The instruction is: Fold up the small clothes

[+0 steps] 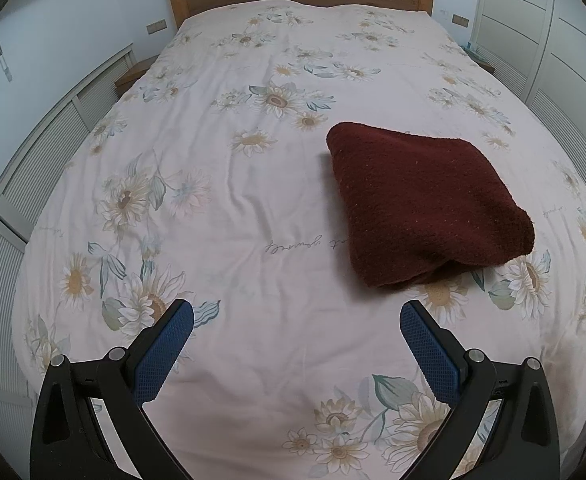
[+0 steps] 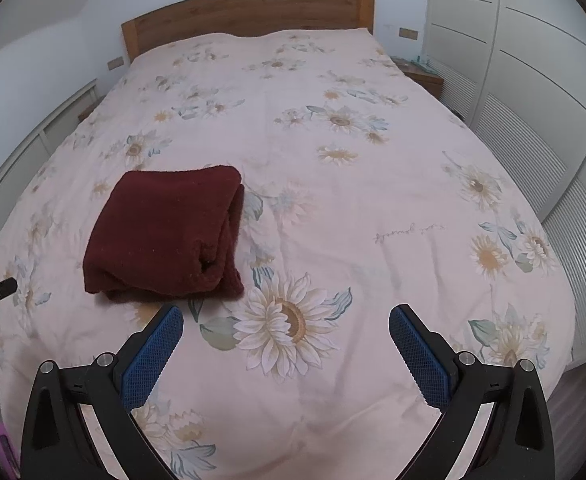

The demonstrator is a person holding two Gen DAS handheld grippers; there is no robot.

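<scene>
Garment (image 1: 425, 204) lies folded on bed (image 1: 221, 184) — fold looks done. Left gripper (image 1: 297, 324) and right gripper (image 2: 286, 326) — jaws apart, empty, clear of it.

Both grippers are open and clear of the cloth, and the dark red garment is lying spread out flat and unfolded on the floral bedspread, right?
Not quite. The dark red garment is already folded into a compact bundle; the right wrist view shows its stacked layers. The rest holds: left gripper and right gripper are open and clear of it, on the floral bedspread.
</scene>
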